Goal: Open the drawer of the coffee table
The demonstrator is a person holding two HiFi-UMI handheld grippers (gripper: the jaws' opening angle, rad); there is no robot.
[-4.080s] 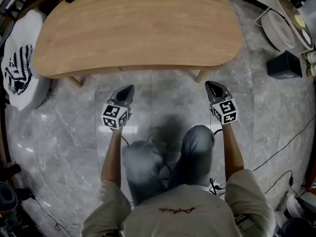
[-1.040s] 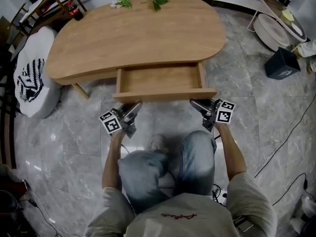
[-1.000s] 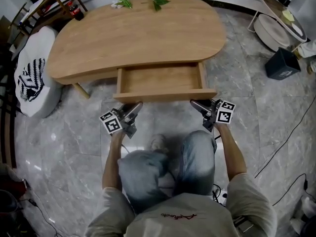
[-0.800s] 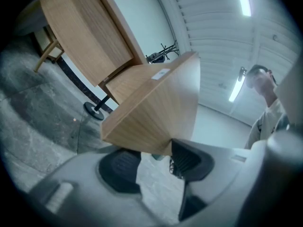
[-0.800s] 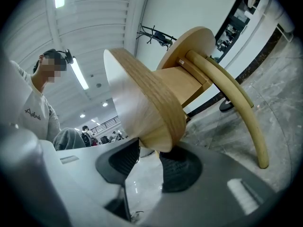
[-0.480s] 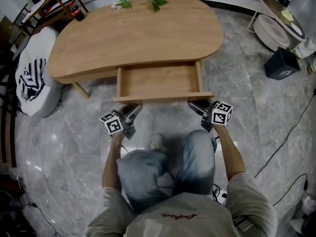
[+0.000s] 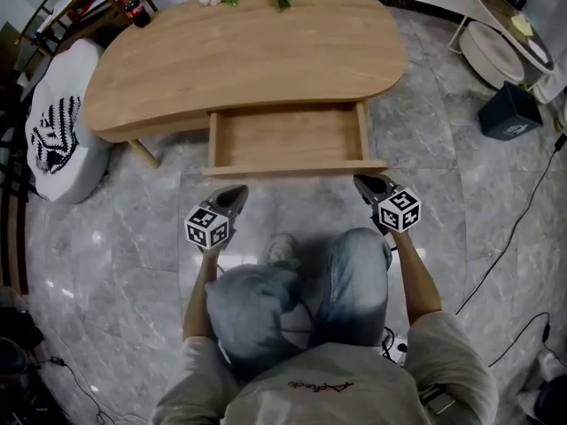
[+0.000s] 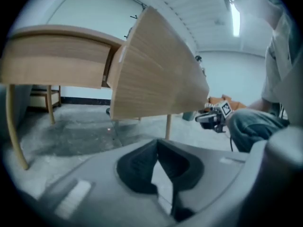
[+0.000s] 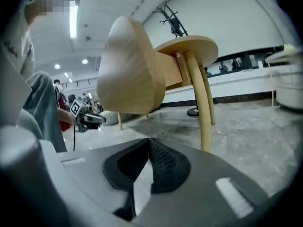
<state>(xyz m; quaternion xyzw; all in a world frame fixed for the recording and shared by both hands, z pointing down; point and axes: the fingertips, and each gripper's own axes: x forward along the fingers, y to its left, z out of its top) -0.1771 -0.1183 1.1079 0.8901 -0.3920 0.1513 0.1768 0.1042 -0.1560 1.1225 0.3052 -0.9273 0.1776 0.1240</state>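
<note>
while the drawer (image 7: pixel 288 137) stands pulled out of the coffee table (image 7: pixel 248 51) at upper centre of the head view, the left gripper (image 7: pixel 232 192) and right gripper (image 7: pixel 364 182) hang just below its front, not touching it, each with jaws just closed together on nothing.

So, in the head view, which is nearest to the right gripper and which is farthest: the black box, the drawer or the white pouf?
From the right gripper, whose jaws have just closed on nothing:
1. The drawer, just ahead of it.
2. The black box, off to its right.
3. The white pouf, at the far left.
</note>
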